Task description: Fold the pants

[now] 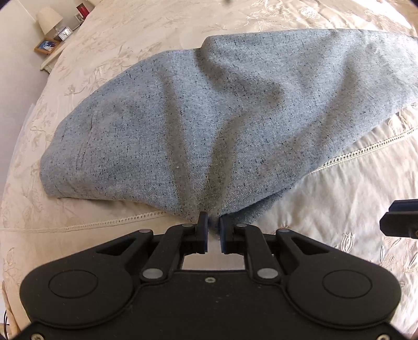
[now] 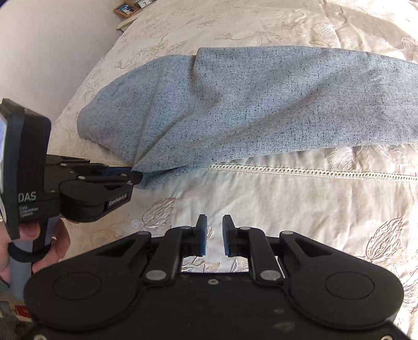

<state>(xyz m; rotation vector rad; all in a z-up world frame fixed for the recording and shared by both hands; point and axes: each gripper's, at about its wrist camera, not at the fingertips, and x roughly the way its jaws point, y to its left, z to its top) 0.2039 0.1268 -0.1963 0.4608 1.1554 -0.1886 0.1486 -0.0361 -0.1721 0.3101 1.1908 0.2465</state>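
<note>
Grey-blue speckled pants (image 1: 209, 117) lie folded across a cream bedspread, wrinkled towards the near edge. My left gripper (image 1: 214, 225) is shut on that near edge, and the cloth bunches into folds between its pads. In the right wrist view the same left gripper (image 2: 139, 179) pinches a corner of the pants (image 2: 248, 109) from the left, lifting it slightly. My right gripper (image 2: 214, 227) hovers over bare bedspread in front of the pants, its jaws a little apart with nothing between them. A black part of it shows at the right edge of the left wrist view (image 1: 399, 217).
The bedspread (image 2: 300, 204) has embroidered flowers and a lace seam (image 2: 313, 171) running under the pants. A bedside table with a lamp (image 1: 48, 19), a clock and a picture frame (image 1: 47, 45) stands at the far left. A person's hand (image 2: 54, 243) holds the left gripper's handle.
</note>
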